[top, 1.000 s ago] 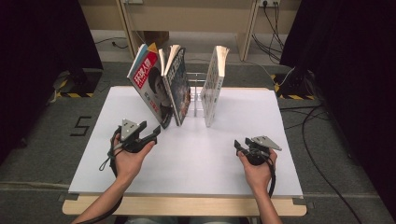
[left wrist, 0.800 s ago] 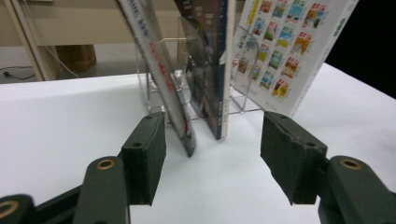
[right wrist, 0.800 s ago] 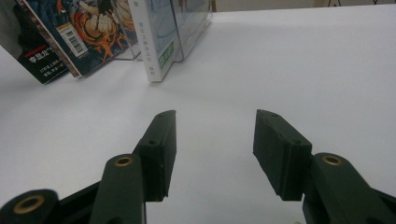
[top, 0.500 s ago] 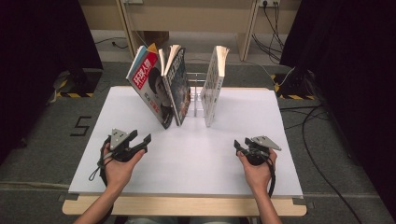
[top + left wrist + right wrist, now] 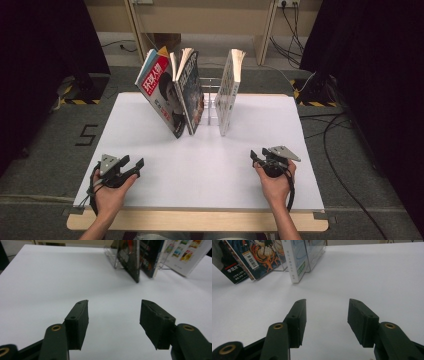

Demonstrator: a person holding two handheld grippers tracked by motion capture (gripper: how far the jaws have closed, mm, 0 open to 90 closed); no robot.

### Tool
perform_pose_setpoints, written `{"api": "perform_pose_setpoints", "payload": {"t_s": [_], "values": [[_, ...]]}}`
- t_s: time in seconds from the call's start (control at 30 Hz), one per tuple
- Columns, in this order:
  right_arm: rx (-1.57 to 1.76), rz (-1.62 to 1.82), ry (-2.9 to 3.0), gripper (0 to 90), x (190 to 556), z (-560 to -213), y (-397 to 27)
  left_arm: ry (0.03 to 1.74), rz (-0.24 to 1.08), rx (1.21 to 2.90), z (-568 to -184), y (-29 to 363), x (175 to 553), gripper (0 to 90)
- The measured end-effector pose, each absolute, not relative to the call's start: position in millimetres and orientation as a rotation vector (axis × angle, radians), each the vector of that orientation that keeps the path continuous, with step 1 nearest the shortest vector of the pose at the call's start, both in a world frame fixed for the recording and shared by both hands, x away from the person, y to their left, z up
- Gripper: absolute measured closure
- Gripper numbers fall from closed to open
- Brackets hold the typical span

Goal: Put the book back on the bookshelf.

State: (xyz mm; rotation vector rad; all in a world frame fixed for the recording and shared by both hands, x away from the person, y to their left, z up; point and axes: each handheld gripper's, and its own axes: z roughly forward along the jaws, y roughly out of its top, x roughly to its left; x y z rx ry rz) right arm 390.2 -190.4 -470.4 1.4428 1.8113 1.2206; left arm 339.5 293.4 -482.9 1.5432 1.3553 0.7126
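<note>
Three books stand in a clear rack (image 5: 212, 102) at the back middle of the white table (image 5: 250, 175). The red-covered magazine (image 5: 160, 92) leans left, a dark comic (image 5: 192, 95) stands beside it, and a white book (image 5: 227, 90) stands apart at the right. My left gripper (image 5: 135, 167) rests near the front left edge, open with nothing between its jaws (image 5: 113, 315). My right gripper (image 5: 254, 157) rests near the front right, also open and holding nothing (image 5: 327, 312). Both point toward the books, which are well apart from them.
Black curtains hang at both sides. Cables (image 5: 330, 135) trail on the grey floor to the right of the table. A wooden frame (image 5: 200, 20) stands behind the table. Bare tabletop lies between the grippers and the rack.
My left gripper has pulled back toward the front left edge of the table. The right gripper has stayed in place. The books have not moved.
</note>
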Motion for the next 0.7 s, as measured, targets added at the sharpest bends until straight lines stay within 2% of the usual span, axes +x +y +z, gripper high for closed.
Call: {"api": "perform_pose_setpoints", "payload": {"t_s": [0.27, 0.7], "values": [[1.445, 1.218, 1.815, 49.8, 390, -471, -190, 1.39, 0.728, 1.526, -492, 315, 331, 39.7], [1.427, 1.213, 1.834, 49.4, 390, -473, -186, 1.392, 0.707, 1.476, -495, 320, 327, 41.1]]}}
